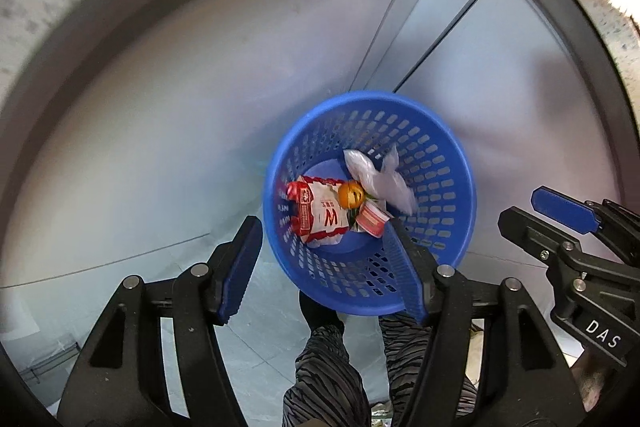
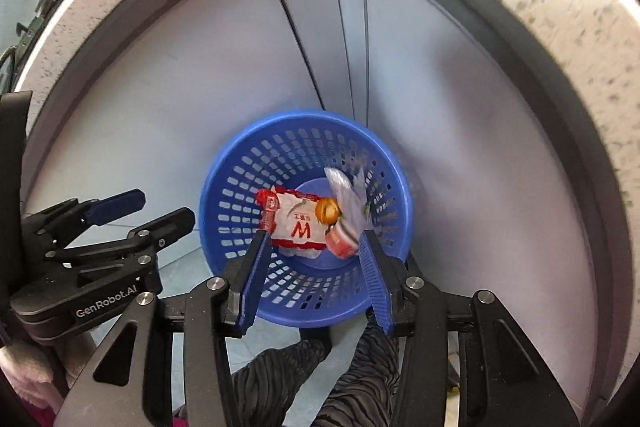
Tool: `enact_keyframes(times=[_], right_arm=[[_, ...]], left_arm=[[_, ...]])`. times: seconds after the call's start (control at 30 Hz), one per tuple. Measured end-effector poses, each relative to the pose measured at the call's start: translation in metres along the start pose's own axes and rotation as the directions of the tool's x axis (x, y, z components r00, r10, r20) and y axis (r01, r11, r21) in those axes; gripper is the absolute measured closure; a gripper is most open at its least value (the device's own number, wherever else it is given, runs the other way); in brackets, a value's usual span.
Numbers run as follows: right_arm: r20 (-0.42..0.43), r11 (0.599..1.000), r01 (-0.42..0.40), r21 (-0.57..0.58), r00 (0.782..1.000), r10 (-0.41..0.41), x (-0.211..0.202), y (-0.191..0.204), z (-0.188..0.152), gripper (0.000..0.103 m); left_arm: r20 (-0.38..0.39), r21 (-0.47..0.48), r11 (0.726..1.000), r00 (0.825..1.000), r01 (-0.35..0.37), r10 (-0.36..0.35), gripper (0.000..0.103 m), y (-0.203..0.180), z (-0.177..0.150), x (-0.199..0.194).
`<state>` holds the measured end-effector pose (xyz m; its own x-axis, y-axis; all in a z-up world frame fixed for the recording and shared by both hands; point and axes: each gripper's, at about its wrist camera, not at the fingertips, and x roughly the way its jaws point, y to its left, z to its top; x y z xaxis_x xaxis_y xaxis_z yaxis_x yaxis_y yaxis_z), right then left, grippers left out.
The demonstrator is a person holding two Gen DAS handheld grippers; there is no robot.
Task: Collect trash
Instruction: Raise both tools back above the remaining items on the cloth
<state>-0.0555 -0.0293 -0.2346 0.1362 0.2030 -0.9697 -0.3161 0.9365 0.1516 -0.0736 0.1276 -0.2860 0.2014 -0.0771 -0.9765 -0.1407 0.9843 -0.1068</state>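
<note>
A: Both our grippers hang over the blue basket (image 1: pixel 370 203), pointing nearly straight down. The left gripper (image 1: pixel 324 267) has its jaws well apart with nothing between the pads — one finger is outside the rim, the other over the inside wall. The right gripper (image 2: pixel 314 275) is parted about halfway and also empty, with the basket's near wall seen between its pads.

B: And the trash is in already?

A: We see a red-and-white snack wrapper (image 1: pixel 320 213) on the bottom, a small orange ball-like thing (image 1: pixel 351 194) touching it, a clear plastic bag (image 1: pixel 380 179) against the far wall and a small red-and-white carton (image 1: pixel 372 221) beside them. The bag looks blurred, so we judge it may not have settled.

B: What could go wrong?

A: The basket is light and stands on the floor near the person's striped trouser legs (image 1: pixel 332 379). If we lift the left gripper carelessly, the finger inside could catch the rim and tip the basket — spilling everything. The bag could also cling to the perforated wall and hang over the edge.
</note>
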Motion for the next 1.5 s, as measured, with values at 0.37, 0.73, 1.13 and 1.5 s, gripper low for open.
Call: enact_keyframes(times=[0.37,0.73,1.13,1.5], right_arm=[[0.047,0.999,-0.053,-0.014,0.997,0.053,-0.043,0.001,0.001,0.059],[0.112,0.991,-0.119,-0.068,0.986,0.126,-0.101,-0.002,0.013,0.059],[0.19,0.985,-0.154,-0.077,0.968,0.166,-0.155,-0.036,0.044,0.058],[0.251,0.986,-0.154,-0.068,0.954,0.166,-0.178,-0.076,0.099,0.057]], left_arm=[[0.073,0.006,1.0,0.997,0.004,-0.004,0.039,0.004,0.011,-0.051],[0.155,0.004,0.999,0.987,0.036,-0.036,0.039,-0.008,0.036,-0.102],[0.254,0.017,0.999,0.966,0.049,-0.052,0.039,-0.032,0.084,-0.153],[0.285,0.009,0.999,0.958,0.038,-0.039,0.039,-0.045,0.117,-0.161]])
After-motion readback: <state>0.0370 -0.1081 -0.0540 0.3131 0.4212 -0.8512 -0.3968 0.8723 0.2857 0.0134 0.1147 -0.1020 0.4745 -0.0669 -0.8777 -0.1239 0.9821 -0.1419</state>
